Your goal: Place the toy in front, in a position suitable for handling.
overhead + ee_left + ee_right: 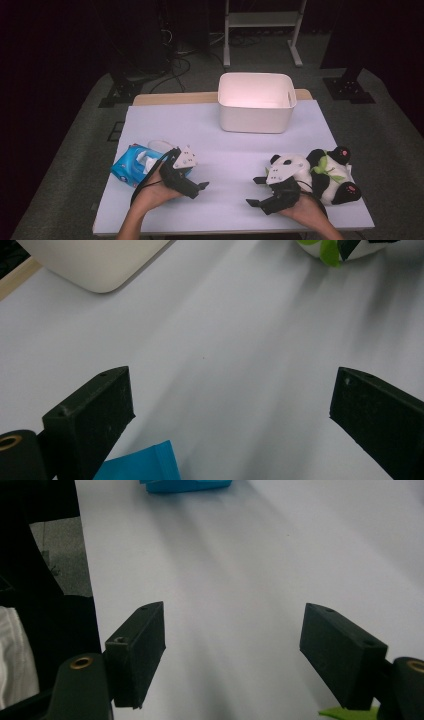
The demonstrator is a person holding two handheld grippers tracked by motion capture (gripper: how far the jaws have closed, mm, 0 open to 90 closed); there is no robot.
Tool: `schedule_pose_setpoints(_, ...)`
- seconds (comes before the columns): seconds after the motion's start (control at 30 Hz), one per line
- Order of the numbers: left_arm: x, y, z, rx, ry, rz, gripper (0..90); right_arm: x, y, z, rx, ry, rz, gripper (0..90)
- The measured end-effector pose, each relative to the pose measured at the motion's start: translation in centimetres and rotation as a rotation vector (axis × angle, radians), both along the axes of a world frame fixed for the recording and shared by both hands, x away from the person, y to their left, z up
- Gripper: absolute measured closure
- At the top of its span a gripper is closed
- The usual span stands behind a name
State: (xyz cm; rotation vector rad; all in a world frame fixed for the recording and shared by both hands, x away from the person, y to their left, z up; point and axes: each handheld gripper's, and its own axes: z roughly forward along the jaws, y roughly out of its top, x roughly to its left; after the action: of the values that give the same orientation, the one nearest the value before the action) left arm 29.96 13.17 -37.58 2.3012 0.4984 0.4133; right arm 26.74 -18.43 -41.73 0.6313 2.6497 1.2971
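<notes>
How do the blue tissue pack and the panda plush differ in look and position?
The tissue pack is flat, blue and boxy, lying by the left gripper; the panda plush is bulky, rounded, black and white with green leaves, lying by the right gripper. The pack sits at the table's left, the plush at its right. Both rest on the table, ungripped.

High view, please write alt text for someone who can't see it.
A person's hands rest two open black grippers on a white-covered table: the left gripper beside a blue tissue pack, the right gripper beside a panda plush. A white bin stands at the far edge.
</notes>
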Motion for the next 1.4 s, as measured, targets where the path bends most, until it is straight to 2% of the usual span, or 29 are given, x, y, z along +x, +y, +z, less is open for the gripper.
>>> schedule_pose_setpoints(0.1, 0.0, 0.1, 0.1, -0.011, 0.003, 0.0, 2.6, 0.0, 0.0, 0.2, -0.002, 0.0, 0.006, 25.1)
schedule_pose_setpoints(0.27, 0.1, 0.2, 0.0, 0.002, 0.004, -0.002, 2.6, 0.1, -0.2, 0.6, 0.002, 0.011, 0.002, 25.1)
schedule_pose_setpoints(0.33, 0.1, 0.2, 0.0, -0.009, 0.007, 0.001, 2.6, 0.2, -0.2, 1.3, -0.009, 0.004, 0.008, 25.1)
schedule_pose_setpoints(0.53, -0.1, 0.2, 0.0, -0.002, 0.007, -0.005, 2.7, 0.5, -0.6, 3.2, -0.003, -0.015, 0.005, 25.1)
schedule_pose_setpoints(0.57, -0.1, 0.1, 0.0, -0.003, 0.003, -0.002, 2.6, 0.6, -0.9, 3.9, -0.01, -0.015, 0.011, 25.1)
schedule_pose_setpoints(0.63, -0.2, 0.1, 0.1, -0.006, 0.001, -0.003, 2.6, 0.6, -1.0, 4.2, -0.014, -0.013, 0.013, 25.1)
schedule_pose_setpoints(0.67, -0.3, 0.0, 0.2, -0.011, -0.001, -0.002, 2.6, 0.7, -1.3, 5.0, -0.024, -0.016, 0.019, 25.1)
schedule_pose_setpoints(0.97, -0.3, 0.0, 0.1, -0.011, 0.002, -0.001, 2.6, 0.8, -2.4, 7.4, -0.069, -0.032, 0.034, 25.1)
schedule_pose_setpoints(1.1, -0.2, 0.1, 0.1, -0.005, 0.006, -0.001, 2.6, 0.8, -3.8, 9.0, -0.101, -0.045, 0.021, 25.1)
schedule_pose_setpoints(1.17, -0.2, 0.1, 0.1, -0.004, 0.007, -0.001, 2.6, 0.8, -4.1, 9.2, -0.101, -0.046, 0.019, 25.1)
schedule_pose_setpoints(1.4, -0.2, 0.1, 0.1, -0.004, 0.008, 0.0, 2.6, 0.8, -7.3, 10.4, -0.121, -0.054, -0.05, 25.3)
